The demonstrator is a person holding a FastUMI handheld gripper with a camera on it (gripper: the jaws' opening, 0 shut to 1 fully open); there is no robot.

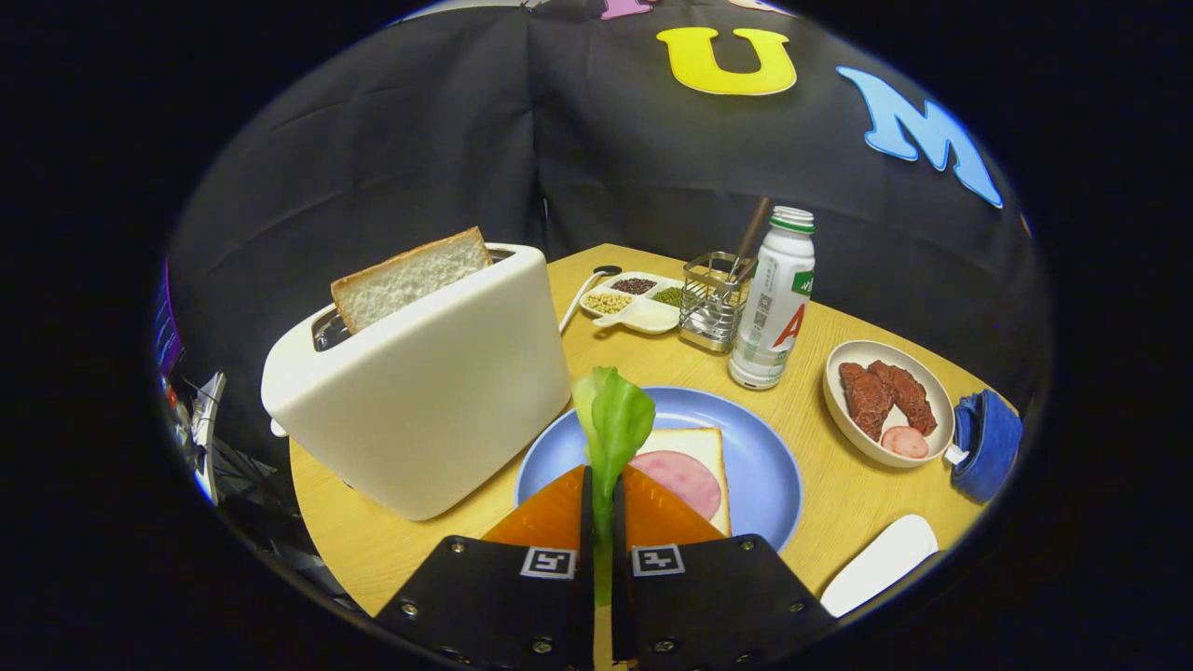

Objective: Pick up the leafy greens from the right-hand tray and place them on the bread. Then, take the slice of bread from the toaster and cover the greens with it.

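Leafy greens (610, 424) are pinched upright in the hand-held gripper (604, 522) above the bread (704, 447); released off-centre, they could slide onto the plate (774, 466).

Gripper (604, 485) w/ jaws closed nearly flat together, the 2 fingers (550, 513) pressing from either side on the stem of a leafy green (610, 424), which stands upright out of the narrow slit between them. Fingers run fwd side by side, level w/ each other, tips pointing ahead and slightly down. Gripper body sits low, centred behind them.
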